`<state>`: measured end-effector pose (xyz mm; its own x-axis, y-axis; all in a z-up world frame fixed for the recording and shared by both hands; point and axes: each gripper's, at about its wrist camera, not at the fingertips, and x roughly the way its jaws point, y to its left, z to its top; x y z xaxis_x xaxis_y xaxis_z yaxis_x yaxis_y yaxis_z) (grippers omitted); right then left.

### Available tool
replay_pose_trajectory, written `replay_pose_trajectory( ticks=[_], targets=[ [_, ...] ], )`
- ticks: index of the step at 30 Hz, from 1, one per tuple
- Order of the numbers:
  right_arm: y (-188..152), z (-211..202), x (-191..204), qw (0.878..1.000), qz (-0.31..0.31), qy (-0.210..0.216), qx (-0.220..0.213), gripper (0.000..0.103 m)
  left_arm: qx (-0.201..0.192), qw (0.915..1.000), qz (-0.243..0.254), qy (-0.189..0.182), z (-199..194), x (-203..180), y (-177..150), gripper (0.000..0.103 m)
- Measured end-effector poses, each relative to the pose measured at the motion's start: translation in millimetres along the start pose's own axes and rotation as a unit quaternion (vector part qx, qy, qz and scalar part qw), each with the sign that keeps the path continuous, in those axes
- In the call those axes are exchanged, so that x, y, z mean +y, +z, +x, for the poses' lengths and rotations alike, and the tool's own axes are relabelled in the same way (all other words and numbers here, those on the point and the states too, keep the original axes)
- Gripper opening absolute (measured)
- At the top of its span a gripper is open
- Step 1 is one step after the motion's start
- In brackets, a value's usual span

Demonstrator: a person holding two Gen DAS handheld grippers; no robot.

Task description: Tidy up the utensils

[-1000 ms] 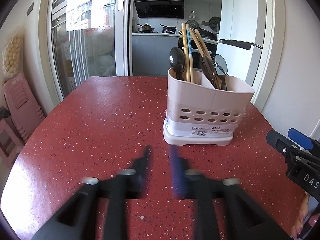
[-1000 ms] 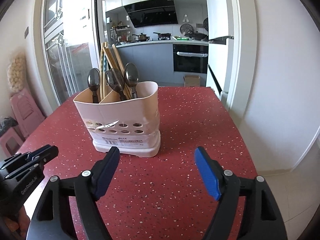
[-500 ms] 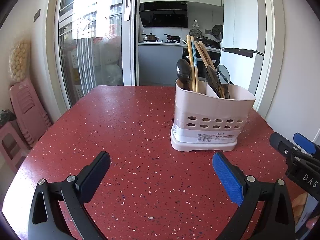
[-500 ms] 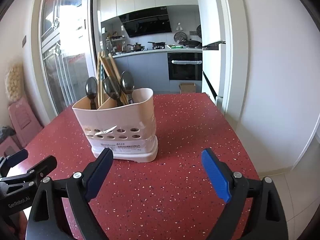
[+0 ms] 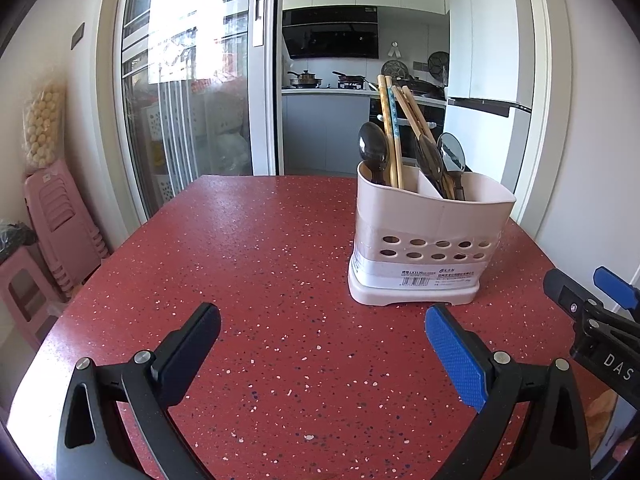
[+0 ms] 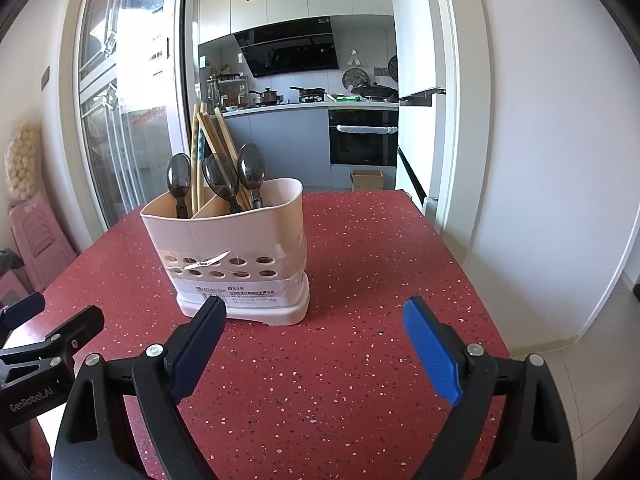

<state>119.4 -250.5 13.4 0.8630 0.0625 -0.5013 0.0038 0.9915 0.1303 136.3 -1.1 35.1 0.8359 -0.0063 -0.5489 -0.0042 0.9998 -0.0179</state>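
1. Left gripper point(image 5: 322, 326): jaws set wide apart, nothing between them, held low over the red speckled table point(image 5: 248, 240).
2. Right gripper point(image 6: 314, 320): jaws likewise wide apart and empty; seen from the left wrist view as a black frame with a blue pad at the far right edge.
3. Utensil holder point(image 5: 430, 240): pale plastic caddy with a perforated band and printed label, standing upright ahead of and to the right of the left gripper; ahead of and to the left of the right gripper point(image 6: 228, 248), its base just beyond the dark left pad. Touched by neither gripper.
4. Chopsticks point(image 5: 390, 128): wooden pairs standing in the holder, leaning slightly, tips up; split between the two compartments visible past the inner divider.
5. Spoons point(image 5: 372, 146): three dark-bowled spoons standing bowl-up in the holder; one in the left compartment, two in the right.
6. Table surface around both grippers: no loose utensil visible anywhere on the part shown.
7. Progress, judged from the above: all visible utensils already housed in the holder; sorting apparently complete or nearly so. Possibly remaining: regrouping spoons and chopsticks by type, since both compartments hold a mix. Not possible to tell whether further utensils lie outside the field of view.
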Motion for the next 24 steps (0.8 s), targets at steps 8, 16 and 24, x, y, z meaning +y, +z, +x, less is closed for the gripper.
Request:
replay_pose_trajectory(
  ticks=[8,16,24],
  targets=[
    [-1.4,0.3,1.5,1.0,-0.003,0.0,-0.001,0.092,0.001,1.0,0.001,-0.001,0.8,-1.4,-0.1,0.103],
    [-1.8,0.6,1.6,1.0,-0.003,-0.002,-0.001,0.092,0.004,1.0,0.002,-0.002,1.6,-2.2,-0.8,0.103],
    [-1.8,1.3,1.5,1.0,-0.005,-0.004,0.0,0.092,0.005,1.0,0.005,-0.001,2.5,-3.8,-1.8,0.103]
  ],
)
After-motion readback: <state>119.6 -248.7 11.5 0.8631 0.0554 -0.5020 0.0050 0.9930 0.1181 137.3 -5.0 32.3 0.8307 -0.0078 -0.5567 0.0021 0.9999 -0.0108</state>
